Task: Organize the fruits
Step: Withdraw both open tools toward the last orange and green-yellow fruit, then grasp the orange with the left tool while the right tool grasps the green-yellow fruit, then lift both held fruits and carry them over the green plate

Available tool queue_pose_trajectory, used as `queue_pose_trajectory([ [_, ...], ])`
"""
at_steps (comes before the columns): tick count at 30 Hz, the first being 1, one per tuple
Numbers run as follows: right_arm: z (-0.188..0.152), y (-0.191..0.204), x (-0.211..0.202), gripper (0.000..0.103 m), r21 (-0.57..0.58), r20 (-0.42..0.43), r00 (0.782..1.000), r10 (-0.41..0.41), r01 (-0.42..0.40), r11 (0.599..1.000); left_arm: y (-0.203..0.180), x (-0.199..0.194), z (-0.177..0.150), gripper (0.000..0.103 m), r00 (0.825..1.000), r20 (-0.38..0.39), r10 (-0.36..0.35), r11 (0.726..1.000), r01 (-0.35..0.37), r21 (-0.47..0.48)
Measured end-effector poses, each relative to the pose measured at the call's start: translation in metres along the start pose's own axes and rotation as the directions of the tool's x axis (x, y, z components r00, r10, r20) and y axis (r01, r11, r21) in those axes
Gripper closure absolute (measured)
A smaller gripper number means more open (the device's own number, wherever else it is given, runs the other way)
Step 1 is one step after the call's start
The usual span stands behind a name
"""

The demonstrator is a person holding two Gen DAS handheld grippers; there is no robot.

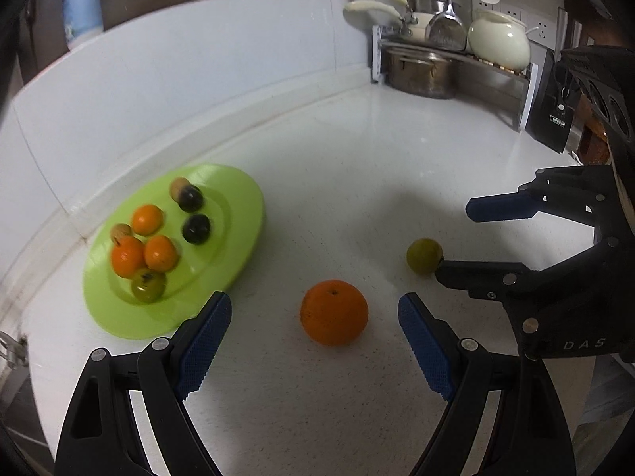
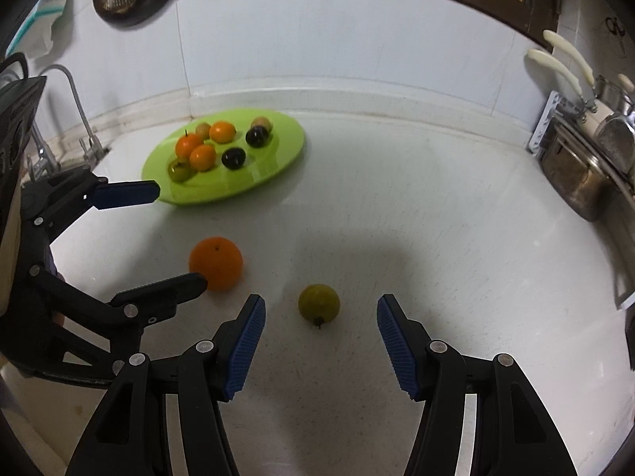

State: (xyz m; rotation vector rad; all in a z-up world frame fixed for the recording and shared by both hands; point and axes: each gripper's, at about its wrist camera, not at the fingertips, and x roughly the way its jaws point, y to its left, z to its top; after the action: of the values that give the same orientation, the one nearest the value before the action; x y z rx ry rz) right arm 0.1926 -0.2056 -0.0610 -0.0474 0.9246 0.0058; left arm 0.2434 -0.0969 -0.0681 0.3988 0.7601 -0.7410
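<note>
A: Where's the fruit found rn?

B: A large orange [image 1: 334,312] is seen on the white desk [image 1: 357,182], framed between the blue pads of the left gripper [image 1: 314,317], w/ clear gaps on both sides. Nothing is gripped; jaws are spread wide.

A: And the right gripper [image 2: 321,319]?

B: Its jaws are held apart too, narrower than the left's. A small green fruit [image 2: 319,302] w/ a stem is seen just ahead of the fingertips, not touched by either pad. It's on the desk, just right of the orange.

A: The rest?

B: A lime-green plate [image 2: 278,158] is set near the back wall, well apart from both loose fruits. On it: three small oranges [image 2: 202,157], two dark plums [image 2: 233,158], a green fruit at the near edge, plus two brownish ones, blurred, so type can't be told.

A: Anything else?

B: A pot rack [image 1: 452,67] w/ a steel pot and white crock is seen at the far right corner; a faucet [image 2: 75,95] at left in the right wrist view.
</note>
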Motion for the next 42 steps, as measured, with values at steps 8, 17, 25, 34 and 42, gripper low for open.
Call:
queue_pose_trajectory([
  [8,-0.004,-0.007,0.020,0.050,0.024,-0.034,0.999,0.025,-0.024,0.999,-0.001,0.021,-0.003,0.027,0.998,-0.058,-0.009,1.000,0.008,-0.014],
  [17,-0.004,-0.007,0.033,0.059,0.043,-0.048,0.997,0.061,-0.058,0.997,0.000,0.032,-0.004,0.043,0.996,-0.083,-0.046,0.997,0.040,-0.064],
  [25,-0.005,-0.009,0.040,0.073,0.070,-0.062,0.995,0.082,-0.077,0.995,-0.001,0.037,-0.002,0.059,0.992,-0.096,-0.085,0.992,0.075,-0.100],
  [34,-0.007,-0.010,0.037,0.074,0.095,-0.044,0.995,0.094,-0.089,0.992,-0.002,0.030,-0.003,0.062,0.992,-0.095,-0.079,0.991,0.067,-0.118],
  [42,-0.003,-0.003,0.019,0.074,0.077,-0.007,0.995,0.100,-0.099,0.992,0.001,0.007,-0.005,0.062,0.997,-0.066,-0.034,0.990,0.025,-0.137],
])
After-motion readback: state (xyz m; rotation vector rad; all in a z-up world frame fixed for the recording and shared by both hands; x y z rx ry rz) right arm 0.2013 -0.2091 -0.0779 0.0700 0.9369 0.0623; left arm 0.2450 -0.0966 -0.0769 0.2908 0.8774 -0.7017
